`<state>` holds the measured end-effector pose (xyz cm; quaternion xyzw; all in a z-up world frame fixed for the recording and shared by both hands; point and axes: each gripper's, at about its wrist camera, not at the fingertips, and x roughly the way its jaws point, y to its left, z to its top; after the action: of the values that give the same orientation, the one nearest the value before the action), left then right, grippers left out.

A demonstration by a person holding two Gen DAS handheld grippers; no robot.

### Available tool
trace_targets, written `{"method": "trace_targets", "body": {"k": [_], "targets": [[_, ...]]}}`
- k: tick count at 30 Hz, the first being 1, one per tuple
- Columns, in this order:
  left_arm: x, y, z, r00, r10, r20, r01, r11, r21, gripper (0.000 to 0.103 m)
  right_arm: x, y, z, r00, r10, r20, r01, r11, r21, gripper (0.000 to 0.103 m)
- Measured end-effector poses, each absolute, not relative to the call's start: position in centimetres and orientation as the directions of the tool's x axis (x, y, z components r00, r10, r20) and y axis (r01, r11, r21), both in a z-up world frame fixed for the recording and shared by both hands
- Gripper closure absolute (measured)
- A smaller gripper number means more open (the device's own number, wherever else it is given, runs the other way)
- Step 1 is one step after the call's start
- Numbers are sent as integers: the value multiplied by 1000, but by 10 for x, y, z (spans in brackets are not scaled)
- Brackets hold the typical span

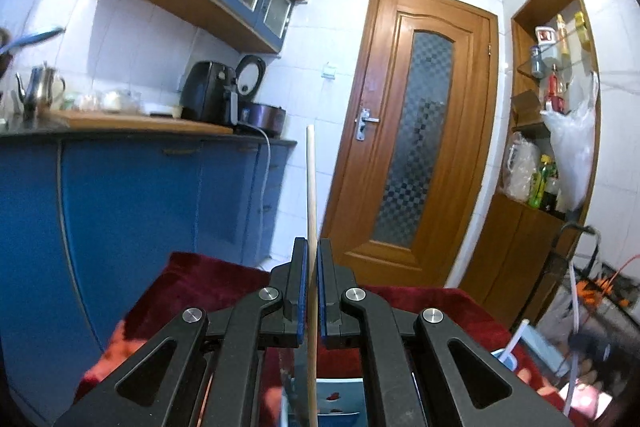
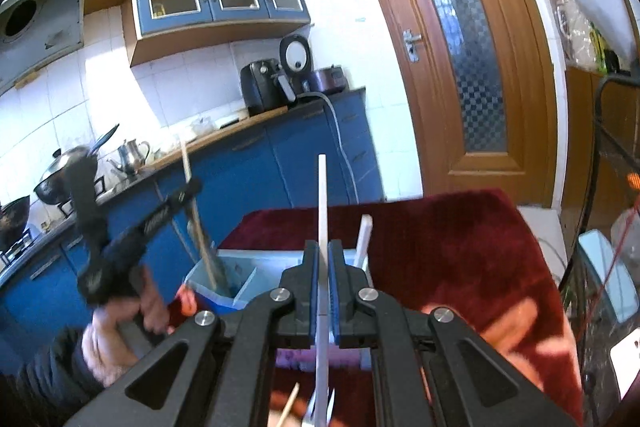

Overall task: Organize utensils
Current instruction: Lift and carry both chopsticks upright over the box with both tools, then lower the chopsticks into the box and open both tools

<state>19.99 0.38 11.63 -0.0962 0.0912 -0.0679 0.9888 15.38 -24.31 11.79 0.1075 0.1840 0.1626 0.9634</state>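
The left gripper (image 1: 313,283) clamps a wooden chopstick (image 1: 311,187) that stands toward 12 o'clock, its lower end inside the blue holder (image 2: 224,285). The right gripper (image 2: 323,281) pinches a white chopstick (image 2: 322,203), also upright, with the holder at its 10 o'clock.

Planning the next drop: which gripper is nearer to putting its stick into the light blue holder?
Left. Its gripper already has the wooden chopstick dipping into the light blue holder; the right gripper holds its white stick above.
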Motion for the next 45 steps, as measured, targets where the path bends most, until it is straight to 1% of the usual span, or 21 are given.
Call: {"method": "trace_targets", "body": {"k": [5, 10, 13, 16, 24, 26, 27, 28, 29, 30, 31, 38, 45], "targets": [[196, 2, 114, 972, -179, -153, 146, 968, -203, 99, 180, -230, 118, 913, 322, -249, -261, 933, 248, 97], [193, 5, 112, 970, -197, -141, 164, 963, -213, 99, 199, -221, 113, 933, 299, -201, -251, 940, 232, 97], [191, 8, 110, 968, -203, -146, 168, 961, -222, 99, 207, -215, 105, 941, 272, -199, -234, 953, 194, 97], [191, 6, 107, 965, -209, -158, 175, 963, -204, 99, 208, -211, 95, 941, 257, -221, -226, 962, 156, 97], [187, 0, 103, 949, -240, -205, 208, 964, -167, 99, 200, -207, 88, 916, 285, -283, -260, 958, 123, 96], [186, 0, 103, 946, -243, -212, 210, 963, -167, 94, 197, -208, 88, 911, 293, -290, -263, 955, 137, 96], [185, 0, 102, 944, -246, -219, 213, 963, -163, 88, 196, -209, 88, 909, 297, -292, -265, 953, 146, 96], [184, 0, 102, 944, -241, -227, 209, 965, -157, 79, 194, -211, 88, 906, 305, -294, -267, 950, 162, 96], [182, 0, 102, 944, -236, -232, 204, 967, -153, 74, 194, -212, 89, 903, 308, -298, -268, 948, 170, 95], [182, 0, 102, 943, -235, -236, 204, 967, -150, 67, 193, -213, 90, 900, 314, -303, -269, 946, 180, 94], [180, 0, 102, 942, -236, -240, 205, 968, -148, 64, 192, -214, 90, 898, 318, -304, -270, 944, 190, 92], [173, 4, 107, 933, -226, -278, 193, 971, -142, 63, 182, -223, 101, 896, 339, -287, -279, 933, 228, 86], [157, 7, 118, 921, -236, -309, 200, 969, -146, 63, 170, -230, 116, 898, 351, -266, -282, 922, 265, 84]]}}
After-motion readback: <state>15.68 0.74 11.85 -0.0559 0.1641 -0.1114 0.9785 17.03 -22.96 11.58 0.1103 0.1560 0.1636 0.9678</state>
